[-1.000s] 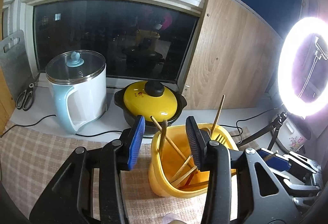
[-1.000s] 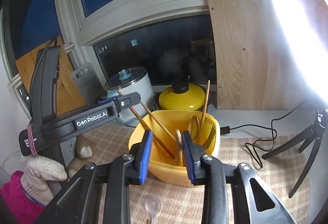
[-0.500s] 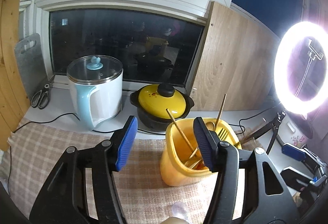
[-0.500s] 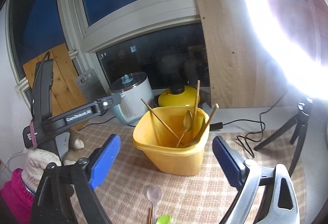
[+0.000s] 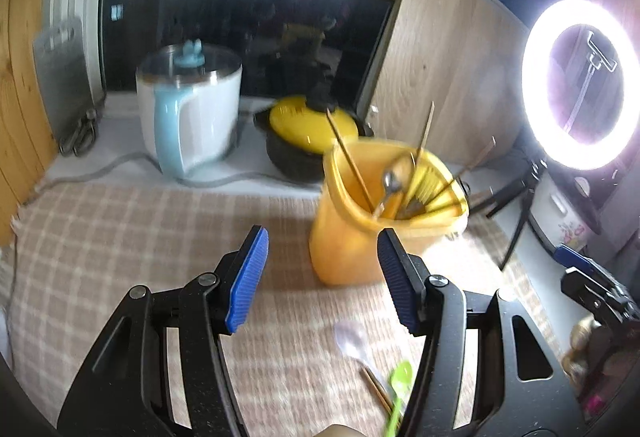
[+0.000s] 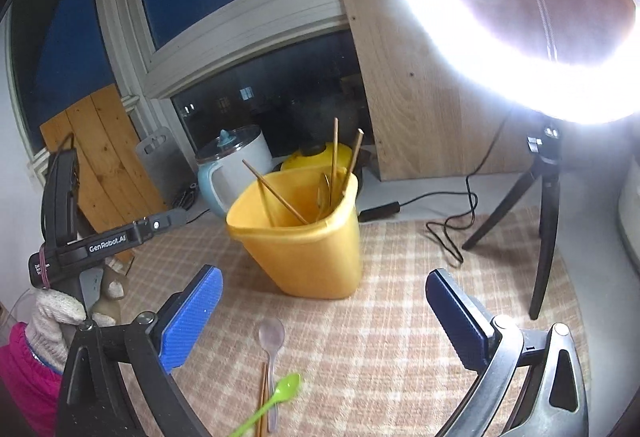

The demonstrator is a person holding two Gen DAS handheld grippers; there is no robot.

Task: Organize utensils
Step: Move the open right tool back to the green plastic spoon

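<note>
3 loose utensils lie on the checked beige cloth (image 6: 420,277) in front of the yellow plastic utensil bin (image 6: 308,237): a clear plastic spoon (image 6: 272,337), a lime-green plastic spoon (image 6: 280,395) and what looks like a pair of brown wooden chopsticks (image 6: 262,397). The bin already holds chopsticks and a metal spoon, so the step in hand is probably the next pick-up.

To do it well, I would choose 1 piece, likely the clear spoon since it lies on top and nearest the bin, line the pads up across its thin handle rather than its bowl, come down low to the cloth and close squarely so it does not skid.

The right gripper (image 6: 324,321) has just been opening and stands very wide, nothing between its jaws; the clear spoon's bowl lies just below and between its blue pads. The left gripper (image 5: 320,281) is about half open and empty, and has stopped widening; the spoons lie near its right finger, the bin just beyond.
</note>
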